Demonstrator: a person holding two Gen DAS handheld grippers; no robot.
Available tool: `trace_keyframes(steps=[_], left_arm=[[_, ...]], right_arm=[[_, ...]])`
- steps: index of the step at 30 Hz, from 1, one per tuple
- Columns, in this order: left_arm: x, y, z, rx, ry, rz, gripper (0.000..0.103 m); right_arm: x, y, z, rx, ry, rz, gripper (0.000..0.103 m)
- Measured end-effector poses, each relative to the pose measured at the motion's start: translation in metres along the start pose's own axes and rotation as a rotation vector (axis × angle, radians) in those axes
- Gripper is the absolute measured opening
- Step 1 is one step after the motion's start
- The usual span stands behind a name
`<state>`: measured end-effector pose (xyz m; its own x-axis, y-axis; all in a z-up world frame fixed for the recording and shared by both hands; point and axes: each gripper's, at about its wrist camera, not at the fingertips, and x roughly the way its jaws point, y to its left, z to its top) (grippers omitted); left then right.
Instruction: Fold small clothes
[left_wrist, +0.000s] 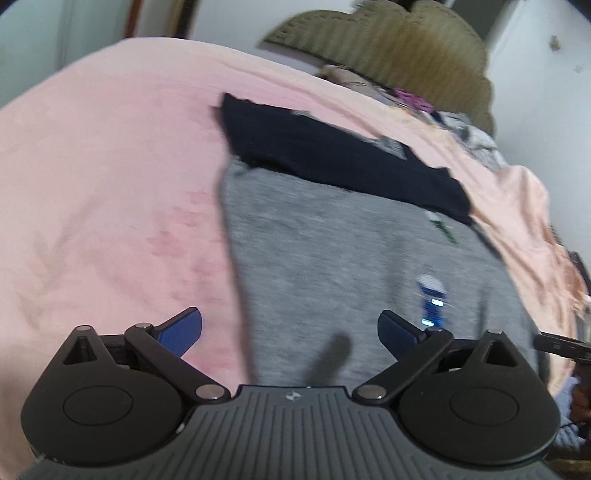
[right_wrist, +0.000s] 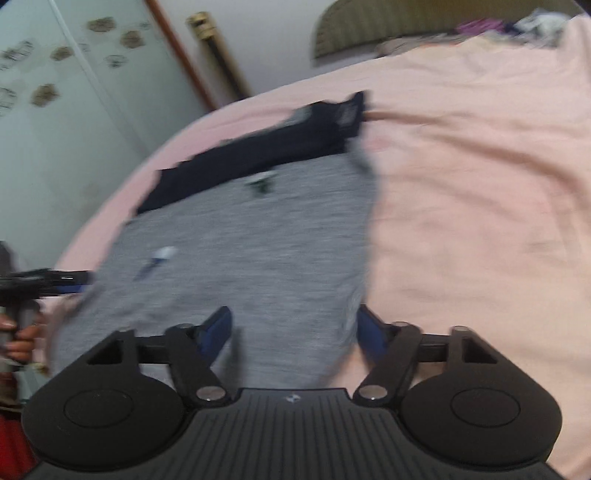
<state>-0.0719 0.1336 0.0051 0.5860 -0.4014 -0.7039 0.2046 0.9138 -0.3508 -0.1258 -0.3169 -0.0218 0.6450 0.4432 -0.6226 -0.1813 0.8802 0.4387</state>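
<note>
A small grey garment (left_wrist: 351, 251) with a dark navy band (left_wrist: 332, 155) along its far edge lies flat on the pink bedsheet (left_wrist: 110, 184). It also shows in the right wrist view (right_wrist: 258, 236), with the navy band (right_wrist: 258, 155) at the far side. A small blue and white print (left_wrist: 430, 299) sits on the grey cloth. My left gripper (left_wrist: 290, 332) is open and empty, low over the garment's near left edge. My right gripper (right_wrist: 293, 328) is open, with the garment's near right corner lying between its fingers. The left gripper (right_wrist: 48, 282) shows at the left edge of the right wrist view.
An olive padded headboard (left_wrist: 388, 48) stands at the far end of the bed, with a heap of mixed clothes (left_wrist: 461, 129) below it. A pale wardrobe door (right_wrist: 74, 110) stands beyond the bed's left side. Pink sheet (right_wrist: 480, 184) spreads wide to the right of the garment.
</note>
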Motion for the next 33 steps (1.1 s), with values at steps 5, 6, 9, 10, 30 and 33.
trace_keyframes(steps=[5,6,9,10,30,33], left_arm=[[0.010,-0.027,-0.009,0.090,0.014,-0.050,0.095],[0.011,-0.031,-0.011,0.111,0.016,-0.050,0.093],[0.010,-0.037,-0.016,0.150,0.017,-0.049,0.069],[0.010,-0.037,-0.016,0.158,0.019,-0.046,0.050],[0.031,-0.045,0.076,0.076,-0.083,0.031,0.007],[0.036,-0.046,0.071,0.110,-0.071,0.054,0.009]], right_arm=[[0.022,0.026,0.001,-0.037,0.016,0.042,0.051],[0.024,0.028,0.002,-0.033,0.012,0.035,0.042],[0.027,0.026,0.002,-0.016,0.002,0.021,0.018],[0.025,0.023,0.002,-0.005,-0.004,0.021,0.014],[0.033,0.010,0.086,0.097,-0.198,-0.019,0.006],[0.032,0.005,0.078,0.108,-0.161,-0.015,0.011]])
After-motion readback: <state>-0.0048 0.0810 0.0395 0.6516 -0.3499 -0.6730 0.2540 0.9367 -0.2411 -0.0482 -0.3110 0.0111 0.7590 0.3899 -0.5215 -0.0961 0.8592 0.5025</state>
